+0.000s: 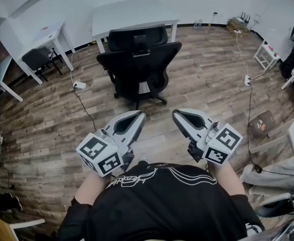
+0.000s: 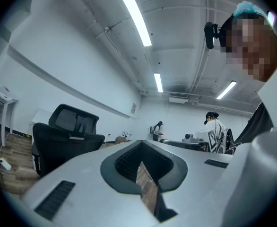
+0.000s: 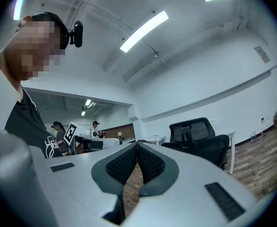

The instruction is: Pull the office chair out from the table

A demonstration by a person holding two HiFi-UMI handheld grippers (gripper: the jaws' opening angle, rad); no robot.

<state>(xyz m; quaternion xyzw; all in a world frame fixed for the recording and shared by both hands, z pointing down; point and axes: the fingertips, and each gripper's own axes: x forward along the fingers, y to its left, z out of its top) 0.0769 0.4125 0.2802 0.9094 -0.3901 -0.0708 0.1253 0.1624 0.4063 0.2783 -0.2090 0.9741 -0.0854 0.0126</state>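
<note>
Office chair (image 1: 139, 64) is the black mesh one sitting on the wooden floor (image 1: 202, 79) at the far middle of the room, just on the near side of the white tabletop (image 1: 137, 11). Its back is turned to the person, so the wide backrest runs left to right across their path. Its wheel base looks to be standing clear of the table legs, so it reads as already out, or nearly; whether the seat front is tucked under the edge can't be told from here. Both tools are well apart from it, held close in at the person's chest. The left hand-held gripper (image 1: 137, 118) has its jaws pressed together with nothing between them, and so does the right hand-held gripper (image 1: 179, 115), just bare floor showing past the pads. They sit side by side, pointing roughly level and away toward the far end, tips angled a bit toward each other. The chair lies straight ahead and far, more in line with the left tip than the right, so the left hand looks a touch better placed. For any further pull, both would probably have to go far forward and open up before they could hook the backrest.
</note>
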